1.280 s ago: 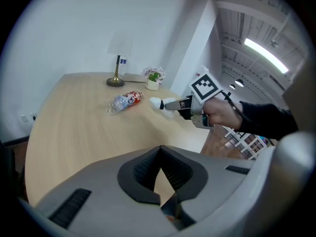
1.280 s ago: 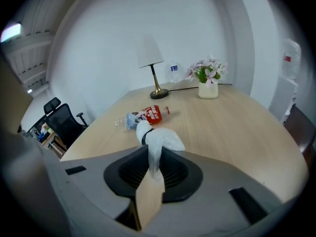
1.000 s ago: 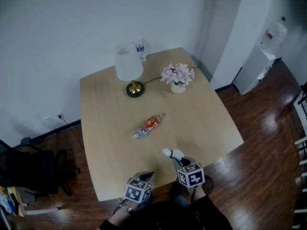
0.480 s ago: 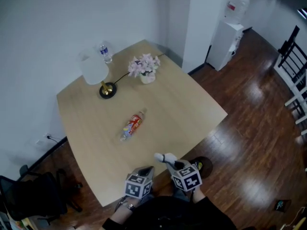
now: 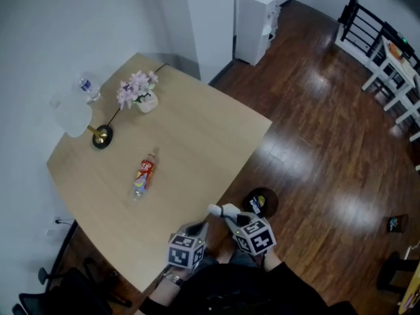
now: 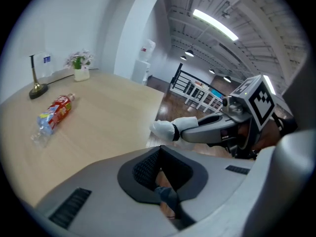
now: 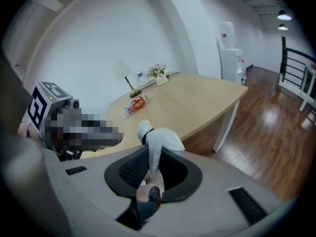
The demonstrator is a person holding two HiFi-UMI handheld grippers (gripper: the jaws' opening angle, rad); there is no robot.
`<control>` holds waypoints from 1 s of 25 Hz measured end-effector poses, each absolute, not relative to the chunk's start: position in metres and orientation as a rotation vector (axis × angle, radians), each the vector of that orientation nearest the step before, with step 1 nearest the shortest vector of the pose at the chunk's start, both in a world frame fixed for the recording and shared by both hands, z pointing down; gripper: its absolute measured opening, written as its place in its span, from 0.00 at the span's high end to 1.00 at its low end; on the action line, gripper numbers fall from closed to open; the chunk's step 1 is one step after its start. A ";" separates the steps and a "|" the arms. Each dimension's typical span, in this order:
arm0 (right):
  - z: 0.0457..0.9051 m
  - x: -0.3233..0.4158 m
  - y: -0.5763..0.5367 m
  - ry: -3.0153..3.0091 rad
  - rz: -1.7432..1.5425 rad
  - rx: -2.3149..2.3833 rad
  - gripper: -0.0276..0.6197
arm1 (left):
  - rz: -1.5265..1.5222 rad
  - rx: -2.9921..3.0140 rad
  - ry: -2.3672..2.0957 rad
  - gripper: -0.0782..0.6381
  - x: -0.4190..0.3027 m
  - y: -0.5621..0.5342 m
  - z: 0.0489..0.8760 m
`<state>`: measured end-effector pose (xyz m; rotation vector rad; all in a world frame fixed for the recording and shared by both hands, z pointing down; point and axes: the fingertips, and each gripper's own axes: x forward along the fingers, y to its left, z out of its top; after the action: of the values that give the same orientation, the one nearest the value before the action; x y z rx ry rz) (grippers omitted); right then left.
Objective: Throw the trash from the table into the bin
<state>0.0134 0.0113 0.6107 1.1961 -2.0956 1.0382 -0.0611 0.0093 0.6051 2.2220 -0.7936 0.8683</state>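
A crumpled white paper wad (image 5: 220, 210) sticks out of my right gripper (image 5: 231, 215), which is shut on it just off the table's near edge. The right gripper view shows the wad (image 7: 156, 141) standing up between the jaws of the right gripper (image 7: 150, 156). My left gripper (image 5: 199, 228) hangs close beside it, shut with nothing in it, and its own view shows the left gripper (image 6: 159, 152) with the wad (image 6: 165, 129) ahead. A plastic bottle with a red label (image 5: 143, 174) lies on the table (image 5: 197, 143). A small dark round bin (image 5: 260, 202) stands on the floor just beyond the right gripper.
At the table's far corner stand a lamp (image 5: 85, 120), a water bottle (image 5: 86, 87) and a pot of pink flowers (image 5: 138, 90). A white water dispenser (image 5: 257, 18) is against the far wall. White chairs (image 5: 394, 64) stand at the right on the dark wood floor (image 5: 328, 149).
The view has swung right: the table slid left and more floor shows. Both grippers moved right along the table's edge toward the bin, the wad still held.
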 end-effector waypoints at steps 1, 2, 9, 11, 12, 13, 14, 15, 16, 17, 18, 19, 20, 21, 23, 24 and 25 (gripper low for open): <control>0.616 0.025 0.017 -2.073 1.062 1.226 0.86 | 0.886 2.239 -0.756 0.88 -0.049 0.012 0.606; 0.622 0.037 0.024 -2.046 1.087 1.257 0.86 | 0.903 2.256 -0.714 0.88 -0.035 0.015 0.607; 0.683 0.137 0.076 -1.816 1.288 1.467 0.86 | 1.004 2.336 -0.452 0.88 0.046 0.043 0.619; 0.700 0.153 0.082 -1.779 1.325 1.486 0.86 | 1.040 2.332 -0.409 0.88 0.061 0.047 0.630; 0.709 0.159 0.082 -1.764 1.340 1.492 0.86 | 1.058 2.327 -0.390 0.88 0.067 0.048 0.636; 0.720 0.165 0.083 -1.747 1.354 1.498 0.86 | 1.073 2.320 -0.373 0.88 0.074 0.050 0.642; 0.734 0.172 0.083 -1.725 1.369 1.506 0.86 | 1.085 2.311 -0.361 0.88 0.080 0.051 0.647; 0.750 0.180 0.083 -1.700 1.384 1.519 0.86 | 1.093 2.304 -0.355 0.88 0.087 0.052 0.653; 0.769 0.189 0.083 -1.671 1.401 1.535 0.86 | 1.099 2.296 -0.355 0.88 0.094 0.052 0.660; 0.791 0.200 0.082 -1.640 1.418 1.553 0.86 | 1.105 2.287 -0.359 0.88 0.101 0.051 0.667; 0.815 0.210 0.080 -1.607 1.434 1.570 0.86 | 1.110 2.274 -0.364 0.88 0.108 0.050 0.676; 0.839 0.219 0.079 -1.576 1.448 1.583 0.86 | 1.114 2.259 -0.366 0.88 0.114 0.050 0.685; 0.863 0.228 0.077 -1.547 1.460 1.593 0.86 | 1.120 2.243 -0.366 0.88 0.120 0.050 0.694; 0.886 0.236 0.076 -1.521 1.472 1.598 0.86 | 1.128 2.230 -0.364 0.88 0.125 0.050 0.702; 0.930 0.248 0.074 -1.477 1.500 1.593 0.86 | 1.147 2.208 -0.362 0.88 0.134 0.052 0.719; 0.949 0.251 0.073 -1.461 1.515 1.583 0.86 | 1.155 2.197 -0.361 0.88 0.137 0.052 0.727; 0.968 0.252 0.072 -1.448 1.530 1.572 0.86 | 1.162 2.185 -0.360 0.88 0.139 0.053 0.735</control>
<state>0.2524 0.0720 0.9677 1.5717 -1.4477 1.5302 0.1391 0.0526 0.7349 2.1848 -0.3599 1.1620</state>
